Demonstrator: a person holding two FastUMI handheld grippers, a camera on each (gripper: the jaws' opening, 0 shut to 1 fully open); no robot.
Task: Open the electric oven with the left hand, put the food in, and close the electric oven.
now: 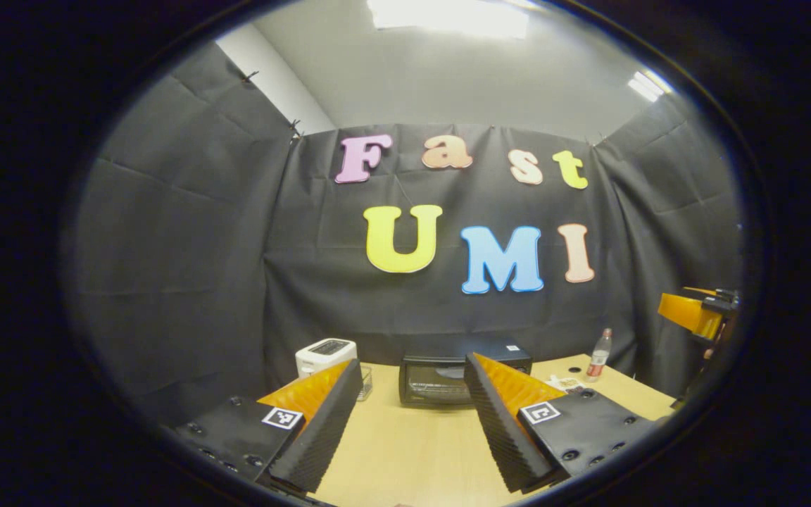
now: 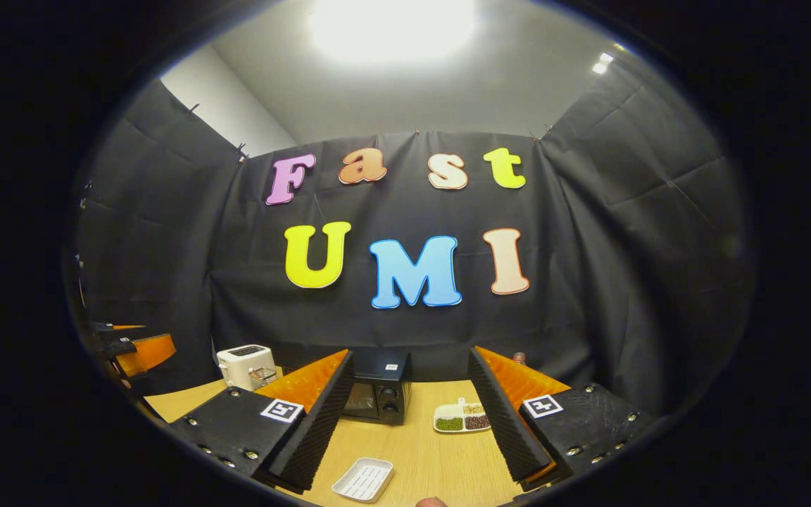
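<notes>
A small black electric oven (image 1: 434, 380) stands at the back of the wooden table, its glass door closed; in the right gripper view the oven (image 2: 377, 398) shows its knobs. A white divided dish (image 2: 462, 417) with green and brown food lies to its right. My left gripper (image 1: 412, 362) hangs open above the table's near side, facing the oven, with nothing between its fingers. My right gripper (image 2: 411, 354) is open too and holds nothing. Each shows in the other's view: the right gripper (image 1: 701, 313) at the far right, the left gripper (image 2: 131, 348) at the far left.
A white toaster (image 1: 326, 354) stands left of the oven with a small clear container (image 1: 365, 384) beside it. A bottle (image 1: 598, 355) stands at the back right. An empty white ribbed tray (image 2: 363, 479) lies near the front edge of the table (image 1: 412, 451).
</notes>
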